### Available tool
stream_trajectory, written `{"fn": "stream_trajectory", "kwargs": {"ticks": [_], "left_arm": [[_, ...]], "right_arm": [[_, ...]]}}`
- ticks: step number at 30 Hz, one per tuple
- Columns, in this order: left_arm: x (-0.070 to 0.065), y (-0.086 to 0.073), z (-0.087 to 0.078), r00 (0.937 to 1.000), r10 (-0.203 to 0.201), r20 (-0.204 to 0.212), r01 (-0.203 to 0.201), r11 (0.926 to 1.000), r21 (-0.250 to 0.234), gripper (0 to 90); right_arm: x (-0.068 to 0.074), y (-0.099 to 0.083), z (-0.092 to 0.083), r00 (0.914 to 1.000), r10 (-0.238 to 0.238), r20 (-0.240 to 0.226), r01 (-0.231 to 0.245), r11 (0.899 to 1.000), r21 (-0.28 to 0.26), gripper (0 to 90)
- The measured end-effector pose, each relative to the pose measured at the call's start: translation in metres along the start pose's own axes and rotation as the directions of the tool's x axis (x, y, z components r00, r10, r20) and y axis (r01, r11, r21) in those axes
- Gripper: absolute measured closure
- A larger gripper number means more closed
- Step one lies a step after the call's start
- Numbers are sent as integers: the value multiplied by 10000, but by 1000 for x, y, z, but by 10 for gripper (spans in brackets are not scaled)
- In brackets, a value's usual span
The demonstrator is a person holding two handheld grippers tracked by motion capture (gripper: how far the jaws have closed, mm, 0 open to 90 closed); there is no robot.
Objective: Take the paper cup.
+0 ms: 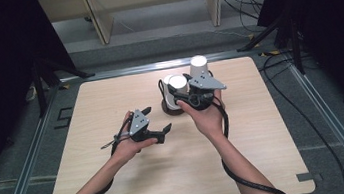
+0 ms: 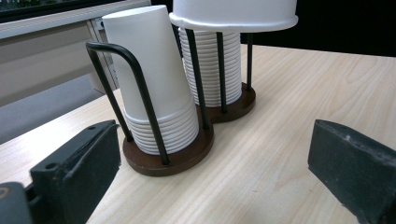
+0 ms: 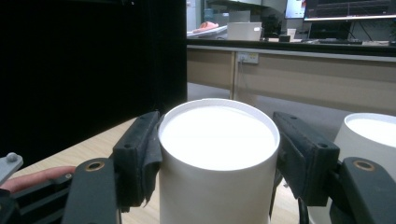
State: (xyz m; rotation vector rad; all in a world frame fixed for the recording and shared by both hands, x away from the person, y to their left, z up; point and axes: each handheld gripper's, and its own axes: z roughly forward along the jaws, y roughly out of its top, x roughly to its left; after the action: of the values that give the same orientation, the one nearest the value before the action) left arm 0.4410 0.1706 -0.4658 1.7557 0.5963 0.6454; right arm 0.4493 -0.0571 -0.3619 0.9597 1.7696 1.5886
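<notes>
Fingers [image 3: 135, 158] of the right gripper [image 3: 217, 158] stand on either side of a white upside-down paper cup [image 3: 218, 154], the top one of a stack; one black pad presses its wall at one side, while at the other side the pad sits just beside the rim and contact is hard to make out, so whether the cup is truly pinched cannot be told. The cup's lower part is cut off by the frame edge. In the high view the right gripper [image 1: 198, 92] and the hand [image 1: 206, 115] behind it cover much of the dark brown round-based wire cup holder [image 1: 167, 108], leaving its base edge and two white cup tops exposed. The left gripper [image 1: 156, 124] hovers apart from the holder, nearer the person, its fingers [image 2: 77, 170] spread wide with nothing between them. Its own view looks onto the two nested stacks of white paper cups [image 2: 159, 88] standing in the holder [image 2: 168, 161], black wire loops [image 2: 140, 88] rising around them; the farther stack's top is cut off at the frame edge. Everything rests on the pale wood-grain tabletop [image 1: 121, 184].
</notes>
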Motion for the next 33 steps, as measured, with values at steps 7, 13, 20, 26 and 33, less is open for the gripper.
{"fn": "stream_trajectory", "kwargs": {"ticks": [7,13,20,26,33], "left_arm": [[-7,-2,-6,10000,12,94,-13,10000,17,19],[-10,-5,-11,9999,46,143,-46,10000,16,20],[-15,-9,-15,9997,-23,258,26,9999,-116,20],[-21,-11,-20,9995,-28,307,30,10000,-54,20],[-26,-14,-23,9993,-59,380,60,10000,-29,21]], "right_arm": [[-1,-6,-8,10000,31,-24,-31,10000,95,357],[-3,-11,-12,10000,76,-34,-76,9999,91,357],[-5,-18,-18,9997,250,-71,-249,9996,132,357],[-5,-25,-25,9992,386,-34,-385,9988,305,357],[-6,-32,-29,9983,552,-167,-545,9977,394,357]]}}
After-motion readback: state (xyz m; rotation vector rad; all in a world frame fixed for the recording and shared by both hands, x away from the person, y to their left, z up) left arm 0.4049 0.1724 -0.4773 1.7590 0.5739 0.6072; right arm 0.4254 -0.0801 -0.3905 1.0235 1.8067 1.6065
